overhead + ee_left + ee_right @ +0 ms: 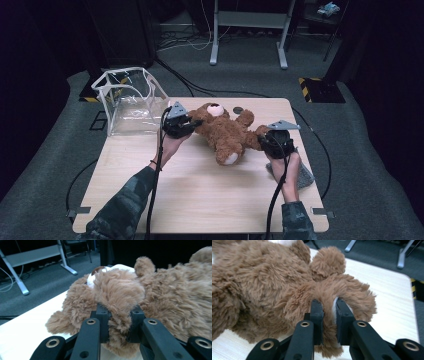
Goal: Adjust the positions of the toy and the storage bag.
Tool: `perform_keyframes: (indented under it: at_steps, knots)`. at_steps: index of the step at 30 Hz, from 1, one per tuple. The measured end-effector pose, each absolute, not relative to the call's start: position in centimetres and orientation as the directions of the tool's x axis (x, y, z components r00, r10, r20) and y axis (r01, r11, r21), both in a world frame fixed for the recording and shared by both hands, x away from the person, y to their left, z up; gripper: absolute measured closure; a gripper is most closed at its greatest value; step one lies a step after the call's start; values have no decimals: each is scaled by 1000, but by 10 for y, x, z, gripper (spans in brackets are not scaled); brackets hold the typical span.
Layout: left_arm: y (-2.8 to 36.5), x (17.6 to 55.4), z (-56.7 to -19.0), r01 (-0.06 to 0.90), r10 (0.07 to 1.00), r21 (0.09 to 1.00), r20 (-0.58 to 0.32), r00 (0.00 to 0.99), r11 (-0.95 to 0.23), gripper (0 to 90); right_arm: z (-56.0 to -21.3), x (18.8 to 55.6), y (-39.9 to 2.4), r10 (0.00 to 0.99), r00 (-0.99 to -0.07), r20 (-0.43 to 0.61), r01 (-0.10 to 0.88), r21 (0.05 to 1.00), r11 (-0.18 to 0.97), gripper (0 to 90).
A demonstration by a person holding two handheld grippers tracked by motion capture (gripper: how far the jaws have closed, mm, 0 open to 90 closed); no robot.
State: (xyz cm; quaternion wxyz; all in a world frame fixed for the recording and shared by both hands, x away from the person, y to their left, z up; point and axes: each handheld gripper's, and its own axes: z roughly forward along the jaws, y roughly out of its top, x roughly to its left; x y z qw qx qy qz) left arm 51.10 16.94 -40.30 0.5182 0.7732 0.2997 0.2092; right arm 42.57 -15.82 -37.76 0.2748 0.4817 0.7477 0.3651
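left gripper (pixel 119 325) clenched on teddy bear's (pixel 225 131) arm, near table's (pixel 200 200) far-left corner | bear at the far edge, held at opposite limbs so it hangs level for lifting | right gripper (pixel 329 322) clamped on its foot, right edge | clear bag (pixel 129 102) at far-left corner, likely destination

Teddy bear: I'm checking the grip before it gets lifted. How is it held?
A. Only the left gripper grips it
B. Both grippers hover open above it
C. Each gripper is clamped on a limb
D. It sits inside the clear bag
C: the left gripper and right gripper each pinch a furry limb of the teddy bear.
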Motion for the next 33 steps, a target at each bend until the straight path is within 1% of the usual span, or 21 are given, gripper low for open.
perform_keyframes:
  at_steps: [5, 7, 10, 13, 15, 21, 22, 23, 25, 27, 28, 29, 30, 31, 33]
  knots:
    - [168, 517, -408, 244, 672, 921, 25, 740, -303, 763, -370, 413, -152, 921, -378, -90, 496, 821, 284, 795]
    - [168, 519, -410, 255, 671, 919, 15, 741, -302, 763, -369, 409, -149, 919, -381, -100, 495, 817, 294, 796]
    - [169, 522, -413, 261, 672, 914, 17, 741, -311, 763, -374, 404, -144, 913, -393, -111, 498, 809, 313, 797]
    - [171, 524, -417, 282, 673, 905, 7, 740, -319, 762, -382, 399, -138, 912, -399, -95, 513, 801, 308, 797]
    - [174, 526, -421, 299, 674, 900, -8, 739, -316, 762, -388, 396, -134, 903, -419, -98, 519, 790, 327, 796]
    - [183, 525, -438, 345, 687, 883, -35, 726, -320, 756, -414, 391, -119, 885, -464, -38, 563, 758, 328, 787]
    - [185, 526, -441, 366, 685, 871, -48, 727, -327, 753, -418, 390, -118, 882, -471, -24, 568, 756, 324, 785]
    - [187, 526, -445, 378, 688, 873, -71, 722, -306, 748, -422, 390, -117, 877, -480, -19, 573, 750, 330, 781]
    - [192, 525, -450, 389, 694, 870, -79, 716, -302, 745, -429, 388, -113, 876, -483, 6, 587, 744, 318, 778]
    - [197, 524, -455, 408, 701, 868, -102, 705, -284, 733, -433, 387, -112, 863, -506, 10, 583, 740, 334, 772]
    - [199, 524, -457, 419, 703, 865, -116, 702, -275, 730, -434, 385, -110, 866, -499, 32, 594, 741, 315, 771]
    - [200, 524, -458, 437, 707, 860, -137, 694, -263, 723, -434, 384, -108, 863, -504, 33, 595, 738, 319, 766]
    - [200, 524, -458, 437, 707, 860, -137, 694, -263, 710, -435, 384, -108, 857, -515, 27, 588, 738, 330, 763]
    - [205, 524, -459, 466, 715, 850, -165, 679, -245, 674, -436, 383, -106, 857, -514, 37, 590, 740, 322, 762]
    - [207, 523, -458, 476, 725, 847, -173, 666, -235, 568, -435, 383, -105, 854, -519, 33, 588, 739, 328, 760]
